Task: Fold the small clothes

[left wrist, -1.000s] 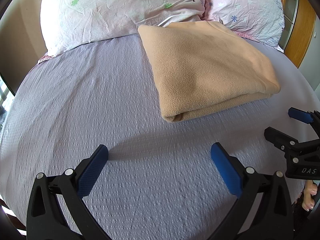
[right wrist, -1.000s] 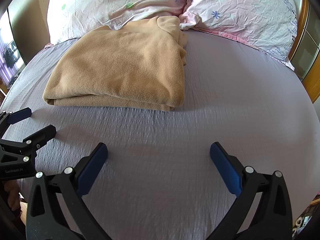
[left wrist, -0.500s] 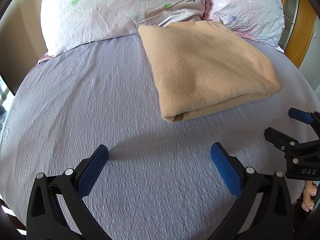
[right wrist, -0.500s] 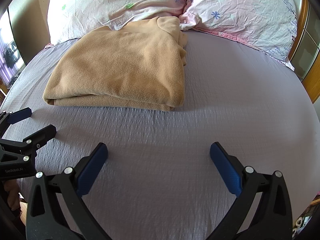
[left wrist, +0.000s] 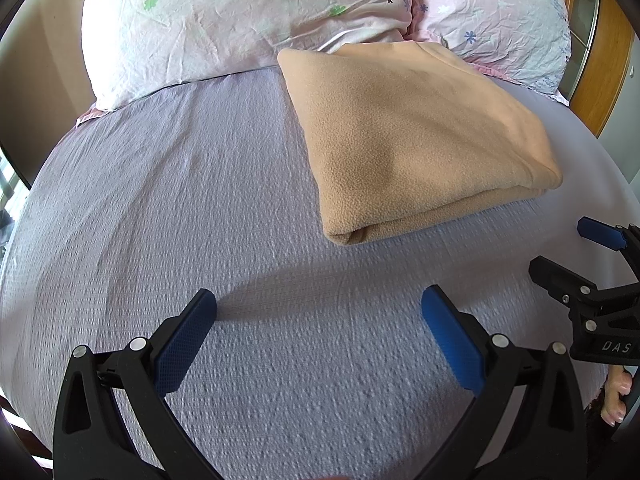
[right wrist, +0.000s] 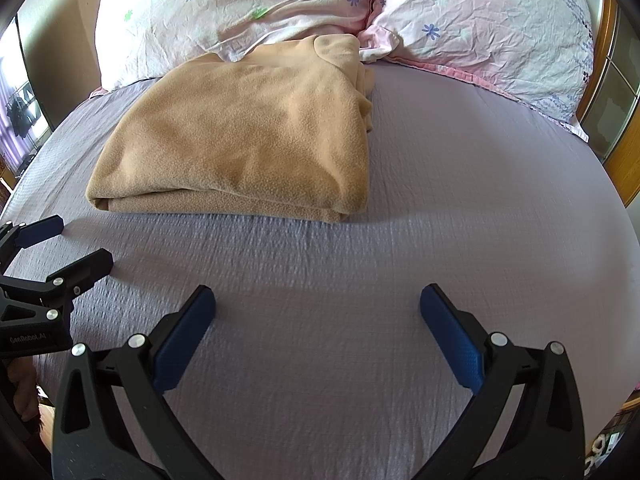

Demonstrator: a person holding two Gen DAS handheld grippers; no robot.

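A tan fleece garment [left wrist: 420, 140] lies folded into a thick rectangle on the lavender bed [left wrist: 180, 208], its far end tucked against the two flowered pillows [left wrist: 248, 20]. From the left gripper [left wrist: 320, 332] it sits at about one o'clock, its long axis running from the near open edge up toward the pillows; from the right gripper [right wrist: 318, 332] the same bundle [right wrist: 244, 132] lies at about eleven o'clock. So it rests roughly between the two tools and ahead of both, with bare sheet between its near edge and either pair of fingers. Neither looks clearly nearer; I would judge them about level.

Both grippers hover over the bed with their blue-padded fingers [left wrist: 184, 344] spread wide and nothing held. Each tool also shows at the edge of the other's view: the right one at three o'clock in the left view [left wrist: 592, 280], the left one at nine o'clock in the right view [right wrist: 44, 268].

The stacked layers show along the near edge, but how many folds lie inside I cannot tell, nor what kind of garment it is. Its far end is partly lost against the pillows, and the person's hands are cut off at the frame borders.
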